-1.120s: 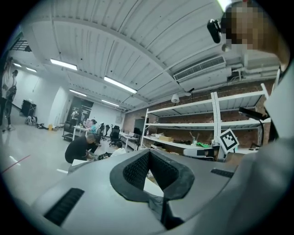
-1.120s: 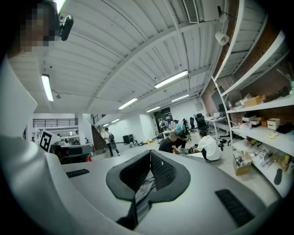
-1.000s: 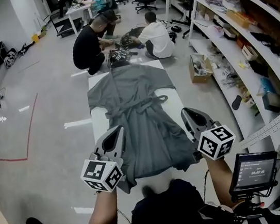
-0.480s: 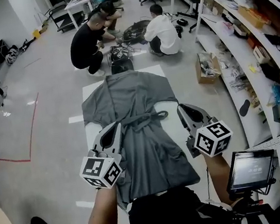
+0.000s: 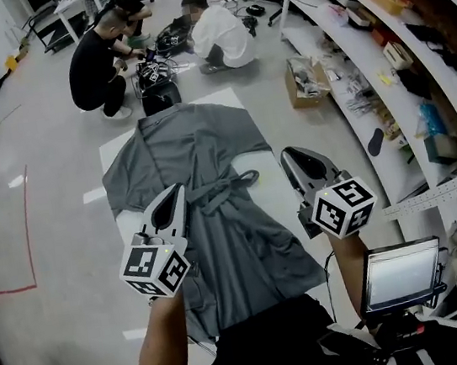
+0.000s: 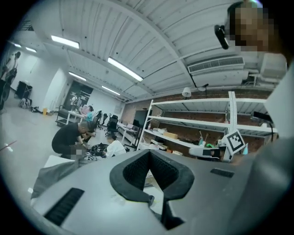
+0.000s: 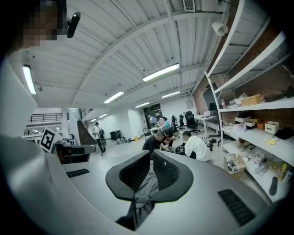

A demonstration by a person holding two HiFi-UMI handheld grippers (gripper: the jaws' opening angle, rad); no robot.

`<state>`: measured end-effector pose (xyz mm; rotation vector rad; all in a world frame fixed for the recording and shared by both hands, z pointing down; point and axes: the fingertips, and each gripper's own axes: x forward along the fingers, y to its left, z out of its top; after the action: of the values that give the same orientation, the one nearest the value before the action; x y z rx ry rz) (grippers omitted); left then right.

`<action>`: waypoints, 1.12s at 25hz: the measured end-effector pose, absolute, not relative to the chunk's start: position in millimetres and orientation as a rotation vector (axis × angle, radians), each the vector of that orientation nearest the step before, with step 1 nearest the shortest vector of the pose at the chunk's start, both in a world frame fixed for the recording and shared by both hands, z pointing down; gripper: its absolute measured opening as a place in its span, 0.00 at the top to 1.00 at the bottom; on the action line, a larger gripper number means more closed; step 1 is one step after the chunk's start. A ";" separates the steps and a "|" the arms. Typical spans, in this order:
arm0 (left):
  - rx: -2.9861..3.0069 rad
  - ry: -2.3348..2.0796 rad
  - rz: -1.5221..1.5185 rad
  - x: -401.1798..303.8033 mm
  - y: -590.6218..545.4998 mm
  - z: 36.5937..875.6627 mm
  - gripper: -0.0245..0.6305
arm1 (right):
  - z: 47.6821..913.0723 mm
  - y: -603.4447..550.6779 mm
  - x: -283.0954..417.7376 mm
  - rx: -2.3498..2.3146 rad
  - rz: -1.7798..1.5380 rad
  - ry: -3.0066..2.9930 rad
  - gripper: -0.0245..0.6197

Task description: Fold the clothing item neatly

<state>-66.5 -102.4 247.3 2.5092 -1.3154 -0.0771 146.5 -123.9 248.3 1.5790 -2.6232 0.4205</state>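
Left claw [image 5: 173,196] is closed, its dark pads meeting with nothing clearly caught between them. It hangs over the left edge of the grey robe [image 5: 208,159], and its marker cube [image 5: 156,269] sits just ahead of the person's bare forearm [image 5: 164,348]. Right claw [image 5: 291,158] is closed too, held over bare white bench [image 5: 271,192] just right of the robe's waist. Grey cloth shows in the slot between its pads; whether that cloth is pinched or only seen past them I cannot tell. Low on the right, close to the person's body, is a small lit screen [image 5: 399,272].

The robe lies spread lengthwise on the bench. Its hem is nearest the person, its belt [image 5: 228,188] lies across the waist between the two claws, and its sleeves are out to either side, with the collar at the far end.

Past that end, two people crouch on the floor around dark gear, one in a black top [image 5: 96,65] and one in a white top [image 5: 219,34]. White shelves [image 5: 382,69] crowded with goods run along the right, with an open cardboard box [image 5: 307,81] on the floor at their foot. A red line [image 5: 27,224] marks the floor on the left.
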 end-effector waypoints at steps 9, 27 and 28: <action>2.498 -1.169 0.151 66.7 -190.0 318.4 0.98 | 405.8 -216.0 292.4 1.652 0.610 -2.398 0.72; 2.355 -1.056 0.500 132.6 -244.8 478.9 0.98 | 693.0 -261.3 248.9 1.102 0.693 -2.257 0.49; 2.356 -1.052 0.506 133.0 -244.5 481.8 0.98 | 703.5 -262.4 248.7 1.081 0.688 -2.241 0.49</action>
<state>133.0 -244.5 481.8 2.3556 -1.0515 0.5056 248.7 -262.4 703.5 1.0807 -2.2405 0.6882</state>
